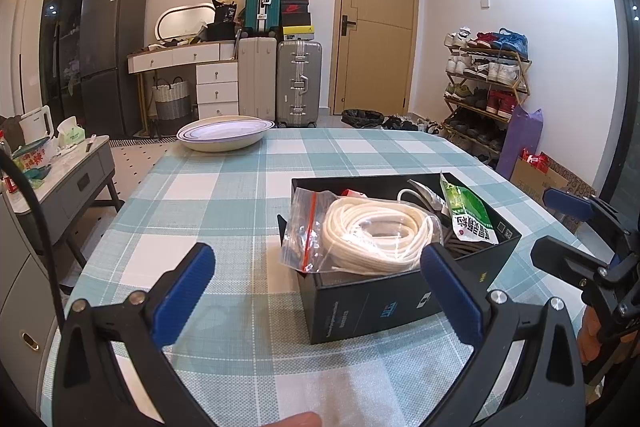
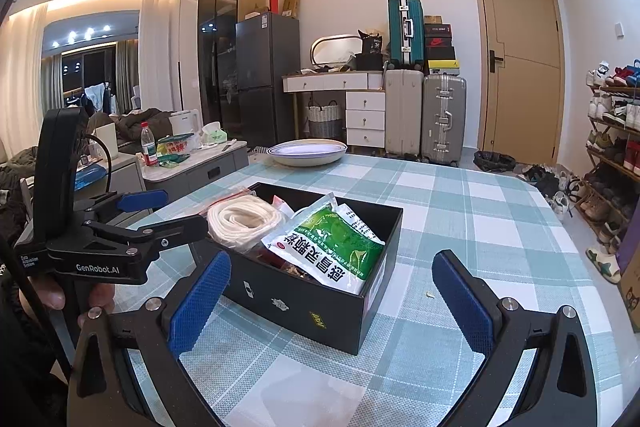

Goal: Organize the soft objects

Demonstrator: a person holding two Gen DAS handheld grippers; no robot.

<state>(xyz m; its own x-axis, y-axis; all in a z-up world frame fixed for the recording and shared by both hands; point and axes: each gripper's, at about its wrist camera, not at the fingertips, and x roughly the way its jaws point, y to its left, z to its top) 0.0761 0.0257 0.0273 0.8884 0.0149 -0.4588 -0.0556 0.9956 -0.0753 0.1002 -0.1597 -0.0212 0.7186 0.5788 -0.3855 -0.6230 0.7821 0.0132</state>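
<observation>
Checked tablecloth [image 2: 460,211] carries a black box [image 2: 320,307] holding a white cord coil [image 1: 376,235] and green packet [image 2: 332,247], while both grippers, left [image 1: 316,291] marked "GenRobot.AI" and right [image 2: 332,307], hover before it with fingers spread, empty.

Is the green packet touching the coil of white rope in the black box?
Cannot tell. In the right wrist view the green packet overlaps the white rope; the left wrist view shows other contents between them, so neither settles contact.
</observation>
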